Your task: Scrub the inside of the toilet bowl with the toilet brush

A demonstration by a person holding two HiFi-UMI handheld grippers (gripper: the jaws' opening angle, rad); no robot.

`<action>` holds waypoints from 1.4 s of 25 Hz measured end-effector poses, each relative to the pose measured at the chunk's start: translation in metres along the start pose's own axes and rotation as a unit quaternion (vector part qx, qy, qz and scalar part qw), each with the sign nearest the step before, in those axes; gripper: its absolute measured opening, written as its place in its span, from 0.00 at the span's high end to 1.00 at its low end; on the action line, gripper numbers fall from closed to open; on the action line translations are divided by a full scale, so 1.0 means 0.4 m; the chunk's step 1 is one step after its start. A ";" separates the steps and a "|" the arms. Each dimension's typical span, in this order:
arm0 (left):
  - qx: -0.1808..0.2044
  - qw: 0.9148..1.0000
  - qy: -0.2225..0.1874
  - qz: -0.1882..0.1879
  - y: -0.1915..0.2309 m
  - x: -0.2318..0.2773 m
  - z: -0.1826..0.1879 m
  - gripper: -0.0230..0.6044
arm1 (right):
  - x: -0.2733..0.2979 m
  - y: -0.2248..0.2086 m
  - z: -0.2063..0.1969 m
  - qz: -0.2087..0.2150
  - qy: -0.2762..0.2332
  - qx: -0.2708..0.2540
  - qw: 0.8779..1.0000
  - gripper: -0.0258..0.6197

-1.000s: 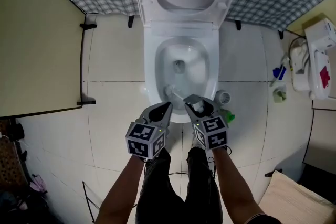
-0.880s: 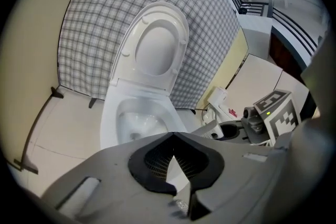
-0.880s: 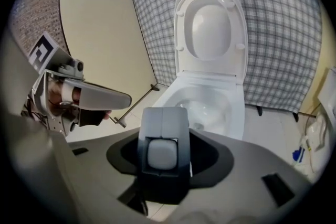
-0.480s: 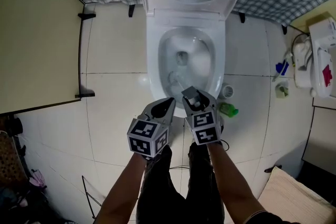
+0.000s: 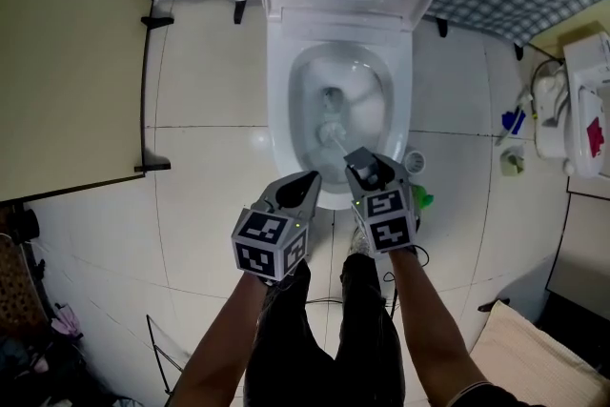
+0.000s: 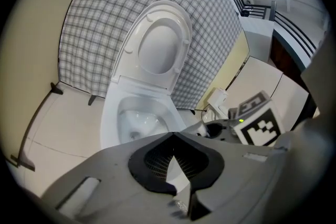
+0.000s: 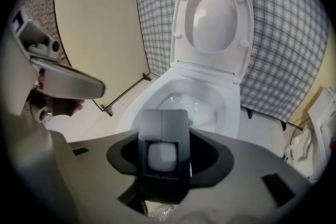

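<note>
1. While the right gripper (image 5: 367,169) stays clamped on the handle of the toilet brush (image 5: 332,132), jaws set fairly wide round its dark grip, the brush head sits low inside the toilet bowl (image 5: 279,100), close to the drain at the bowl's middle.
2. A second ago the head lay against the inner wall by the bowl's front edge, left of centre. It has since slid back toward the middle, and the handle now leans up toward the front-right rim.
3. I judge that a scrubbing stroke is under way: the front-left wall has been worked, while the back and right walls probably remain.
4. The left gripper (image 5: 305,186) hangs just short of the bowl's front edge, jaws together on nothing, taking no part.
</note>
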State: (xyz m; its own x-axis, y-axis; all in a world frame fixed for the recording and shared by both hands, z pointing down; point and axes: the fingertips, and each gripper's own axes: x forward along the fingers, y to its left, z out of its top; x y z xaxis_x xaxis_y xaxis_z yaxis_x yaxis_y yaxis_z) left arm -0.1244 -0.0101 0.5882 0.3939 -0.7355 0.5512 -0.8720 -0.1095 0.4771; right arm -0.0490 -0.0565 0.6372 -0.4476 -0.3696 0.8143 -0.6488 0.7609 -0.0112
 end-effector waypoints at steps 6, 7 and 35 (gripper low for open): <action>0.003 1.000 0.006 -0.009 -0.031 0.013 0.005 0.95 | -0.083 0.039 -0.056 -0.002 0.011 0.014 1.000 0.62; 0.003 1.000 0.005 -0.009 -0.031 0.014 0.007 0.95 | -0.066 0.030 -0.058 -0.005 0.013 0.018 1.000 0.62; -0.007 1.000 0.007 -0.025 -0.066 0.007 -0.011 0.95 | 0.050 -0.115 -0.091 -0.036 0.115 -0.002 0.993 0.62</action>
State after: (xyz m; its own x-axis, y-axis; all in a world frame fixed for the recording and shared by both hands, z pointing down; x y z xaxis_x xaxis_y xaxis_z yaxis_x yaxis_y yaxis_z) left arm -0.0991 -0.0063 0.5802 0.4415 -0.7200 0.5354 -0.8469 -0.1375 0.5136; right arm -0.0058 -0.0794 0.6753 -0.2471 -0.2913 0.9242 -0.6707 0.7398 0.0539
